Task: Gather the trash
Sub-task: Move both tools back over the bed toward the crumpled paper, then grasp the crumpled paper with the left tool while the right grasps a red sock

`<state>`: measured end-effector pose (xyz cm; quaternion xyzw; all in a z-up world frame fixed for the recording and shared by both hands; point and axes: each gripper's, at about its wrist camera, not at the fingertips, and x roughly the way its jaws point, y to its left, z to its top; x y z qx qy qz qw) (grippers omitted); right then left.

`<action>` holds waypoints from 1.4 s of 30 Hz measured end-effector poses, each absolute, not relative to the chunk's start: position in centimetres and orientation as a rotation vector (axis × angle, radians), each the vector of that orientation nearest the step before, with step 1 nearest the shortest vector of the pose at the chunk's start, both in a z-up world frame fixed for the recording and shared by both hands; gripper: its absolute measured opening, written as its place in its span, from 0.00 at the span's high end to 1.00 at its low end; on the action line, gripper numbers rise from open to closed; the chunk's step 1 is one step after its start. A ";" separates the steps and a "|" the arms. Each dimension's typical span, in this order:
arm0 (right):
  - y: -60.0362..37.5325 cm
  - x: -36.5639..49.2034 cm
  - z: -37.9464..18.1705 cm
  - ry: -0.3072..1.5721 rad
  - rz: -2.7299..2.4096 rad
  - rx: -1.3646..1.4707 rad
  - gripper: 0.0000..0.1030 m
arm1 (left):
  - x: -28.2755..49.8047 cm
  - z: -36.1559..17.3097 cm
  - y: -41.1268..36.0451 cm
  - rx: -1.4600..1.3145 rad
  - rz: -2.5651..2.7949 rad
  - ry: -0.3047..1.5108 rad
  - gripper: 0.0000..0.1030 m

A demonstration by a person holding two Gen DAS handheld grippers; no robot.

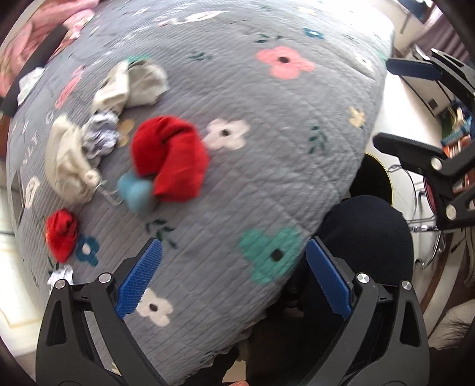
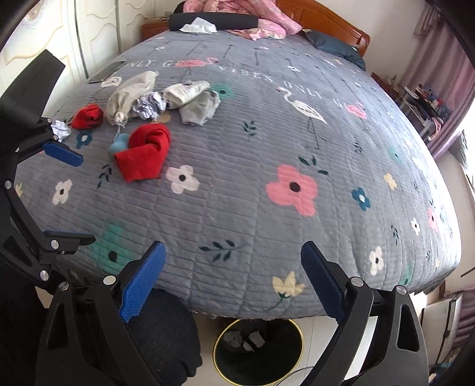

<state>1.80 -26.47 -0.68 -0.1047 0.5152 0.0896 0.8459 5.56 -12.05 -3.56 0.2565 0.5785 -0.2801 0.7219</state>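
Observation:
A crumpled blue-and-white paper ball (image 2: pixel 149 105) lies on the grey floral bedspread (image 2: pixel 252 190) among socks; it also shows in the left wrist view (image 1: pixel 99 135). A smaller crumpled paper (image 2: pixel 60 129) lies near the bed's left edge, and in the left wrist view (image 1: pixel 61 274). A black bin with a gold rim (image 2: pixel 257 352) stands on the floor below the bed and holds paper scraps. My left gripper (image 1: pixel 234 276) is open and empty over the bed's corner. My right gripper (image 2: pixel 233 279) is open and empty above the bed's near edge.
Red socks (image 2: pixel 142 151) (image 2: pixel 87 116), beige and grey socks (image 2: pixel 193 99), and a blue object (image 2: pixel 118 144) lie around the paper. A phone (image 2: pixel 107 72) lies near the far left edge. Pink bedding (image 2: pixel 237 14) and a tissue (image 2: pixel 198 26) are at the headboard.

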 end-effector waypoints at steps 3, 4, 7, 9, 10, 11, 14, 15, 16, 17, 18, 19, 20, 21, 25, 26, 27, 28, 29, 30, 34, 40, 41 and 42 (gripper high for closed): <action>-24.5 3.0 -0.5 1.089 0.225 -0.244 0.14 | 6.8 -3.7 -10.0 0.525 -0.581 1.296 0.07; -23.9 3.4 -0.5 1.090 0.235 -0.252 0.14 | 7.0 -3.7 -9.3 0.516 -0.570 1.296 0.07; -22.1 4.4 -0.6 1.097 0.267 -0.270 0.14 | 7.6 -3.5 -7.3 0.492 -0.548 1.301 0.07; -21.1 5.1 -0.7 1.105 0.287 -0.271 0.14 | 7.9 -3.4 -6.0 0.483 -0.526 1.305 0.07; -20.5 5.3 -0.8 1.108 0.297 -0.273 0.14 | 8.1 -3.5 -5.4 0.479 -0.516 1.307 0.07; -19.9 5.6 -0.8 1.110 0.308 -0.277 0.14 | 8.2 -3.5 -4.7 0.475 -0.505 1.309 0.07; -18.0 6.4 -0.8 1.110 0.341 -0.295 0.14 | 8.6 -3.5 -2.4 0.470 -0.467 1.310 0.07; -17.4 6.6 -0.7 1.108 0.352 -0.301 0.14 | 8.8 -3.5 -1.5 0.462 -0.457 1.315 0.07; -16.8 6.9 -0.7 1.107 0.362 -0.308 0.14 | 8.9 -3.5 -0.9 0.453 -0.447 1.319 0.07; -16.3 7.1 -0.6 1.106 0.371 -0.315 0.14 | 9.1 -3.6 -0.2 0.442 -0.437 1.324 0.07; -15.7 7.4 -0.5 1.103 0.380 -0.321 0.14 | 9.2 -3.7 0.1 0.437 -0.428 1.327 0.07; -15.2 7.6 -0.4 1.101 0.388 -0.327 0.14 | 9.3 -3.8 0.7 0.434 -0.417 1.329 0.07; -14.6 7.9 -0.4 1.099 0.398 -0.334 0.14 | 9.4 -3.8 1.3 0.430 -0.408 1.329 0.07; -14.1 8.1 -0.3 1.098 0.405 -0.341 0.14 | 9.4 -3.7 1.7 0.426 -0.403 1.328 0.07; -12.1 8.8 -0.2 1.097 0.430 -0.370 0.14 | 9.7 -3.5 3.5 0.407 -0.386 1.324 0.07; -11.7 9.0 -0.2 1.099 0.434 -0.379 0.14 | 9.7 -3.5 3.8 0.404 -0.381 1.324 0.07; -11.3 9.2 -0.3 1.101 0.437 -0.385 0.14 | 9.7 -3.5 4.1 0.403 -0.375 1.324 0.07; -10.9 9.4 -0.3 1.102 0.441 -0.389 0.14 | 9.7 -3.6 4.3 0.402 -0.371 1.326 0.07; -10.6 9.6 -0.3 1.104 0.446 -0.393 0.14 | 9.8 -3.7 4.5 0.400 -0.367 1.327 0.07; -10.3 9.7 -0.3 1.105 0.450 -0.397 0.14 | 9.9 -3.8 4.7 0.396 -0.363 1.329 0.07; -9.2 10.5 -0.4 1.110 0.468 -0.406 0.14 | 10.2 -4.0 6.0 0.372 -0.348 1.332 0.07; -6.5 11.7 -0.7 1.104 0.534 -0.440 0.14 | 12.0 -4.7 9.4 0.295 -0.267 1.349 0.06; -6.0 11.9 -0.7 1.100 0.547 -0.447 0.14 | 12.3 -4.8 10.1 0.284 -0.245 1.351 0.06; -5.5 12.1 -0.7 1.097 0.556 -0.454 0.14 | 12.8 -5.0 10.8 0.273 -0.222 1.355 0.06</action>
